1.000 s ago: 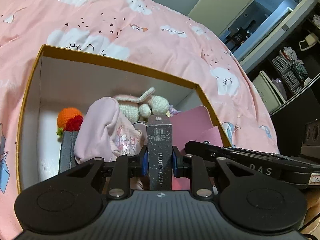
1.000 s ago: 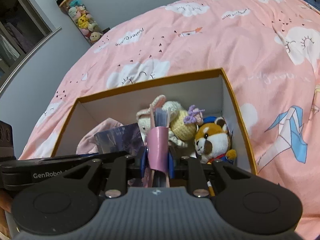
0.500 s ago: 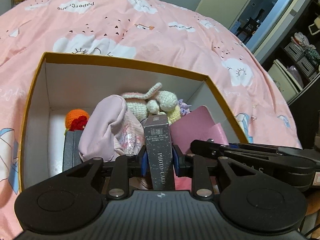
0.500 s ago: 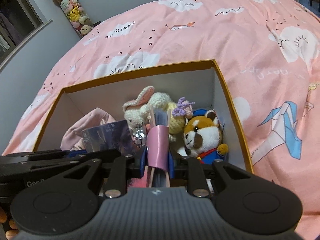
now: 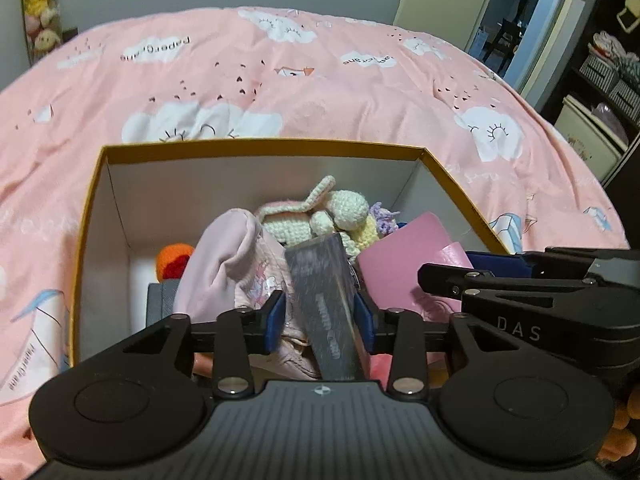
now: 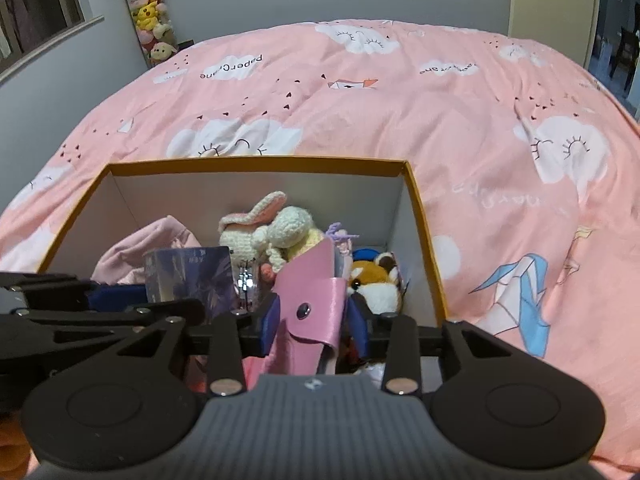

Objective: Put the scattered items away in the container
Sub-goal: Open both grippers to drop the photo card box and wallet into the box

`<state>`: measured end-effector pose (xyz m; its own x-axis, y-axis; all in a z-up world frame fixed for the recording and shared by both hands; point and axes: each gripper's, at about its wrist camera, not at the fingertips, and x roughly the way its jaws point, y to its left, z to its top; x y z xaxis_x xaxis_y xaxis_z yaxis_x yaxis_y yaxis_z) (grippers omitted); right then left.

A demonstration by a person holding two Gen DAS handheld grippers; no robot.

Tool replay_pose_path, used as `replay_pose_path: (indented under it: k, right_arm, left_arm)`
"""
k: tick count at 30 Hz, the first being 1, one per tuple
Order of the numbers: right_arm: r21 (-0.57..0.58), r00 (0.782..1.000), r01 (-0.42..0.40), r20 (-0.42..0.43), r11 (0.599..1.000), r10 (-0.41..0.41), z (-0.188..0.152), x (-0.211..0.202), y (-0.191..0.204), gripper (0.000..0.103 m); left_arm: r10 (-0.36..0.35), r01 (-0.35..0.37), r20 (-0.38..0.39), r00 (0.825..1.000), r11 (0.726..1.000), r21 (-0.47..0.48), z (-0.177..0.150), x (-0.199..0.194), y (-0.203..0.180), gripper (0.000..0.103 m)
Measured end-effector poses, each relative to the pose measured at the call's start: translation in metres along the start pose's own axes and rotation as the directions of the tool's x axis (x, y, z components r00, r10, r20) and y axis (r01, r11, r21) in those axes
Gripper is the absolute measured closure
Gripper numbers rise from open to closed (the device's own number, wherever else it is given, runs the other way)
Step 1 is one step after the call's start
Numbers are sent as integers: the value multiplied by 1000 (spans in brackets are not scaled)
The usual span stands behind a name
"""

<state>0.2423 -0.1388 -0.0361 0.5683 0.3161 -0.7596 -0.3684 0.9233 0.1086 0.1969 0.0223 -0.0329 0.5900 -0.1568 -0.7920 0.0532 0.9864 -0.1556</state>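
The card box (image 5: 326, 300) is blurred and tilted, lying loose between the open, just widened left hand-held gripper (image 5: 319, 316); the right hand-held gripper (image 6: 312, 320), also just widened, stands open around the pink pouch (image 6: 312, 304), both above the box (image 5: 260, 146), whose floor is mostly hidden

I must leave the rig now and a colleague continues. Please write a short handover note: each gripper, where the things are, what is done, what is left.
Left gripper: fingers have just been opening; the dark photo card box is tilted between them, over the container, apparently released.
Right gripper: fingers have just been opening; the pink snap case leans loose between them, over the container.
Already in the container: crochet bunny, fox plush, pink cloth, orange crochet item.
Left: let both items settle inside, then withdraw both grippers. No other loose items show on the bedspread.
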Motion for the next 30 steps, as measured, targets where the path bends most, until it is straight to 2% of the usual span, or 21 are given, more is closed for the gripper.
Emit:
replay_pose_path:
  k: [6, 12, 15, 20, 23, 27, 30]
  right_arm:
    - [-29, 999, 46, -26, 999, -47, -3, 8, -1, 60]
    - [-28, 998, 51, -45, 998, -52, -6, 11, -3, 59]
    - [-20, 999, 42, -13, 999, -42, -4, 2, -3, 54]
    - [-47, 995, 49, 91, 998, -45, 2, -23, 5, 50]
    - [-60, 987, 41, 157, 997, -31, 4, -41, 11, 48]
    - [-71, 969, 13, 248, 997, 5, 4, -69, 17, 40]
    - [-87, 951, 3, 310, 996, 24, -5, -86, 21, 36]
  left_arm:
    - [68, -69, 21, 997, 995, 67, -2, -1, -7, 52]
    - [59, -60, 29, 998, 996, 68, -1, -2, -5, 51]
    - [51, -56, 74, 996, 996, 70, 0, -13, -4, 42]
    - [58, -72, 153, 987, 994, 88, 4, -40, -5, 41]
    - [77, -100, 214, 974, 990, 99, 5, -59, -8, 37]
    - [135, -179, 313, 940, 977, 117, 0, -86, -14, 29]
    - [169, -216, 349, 922, 971, 100, -10, -98, -16, 24]
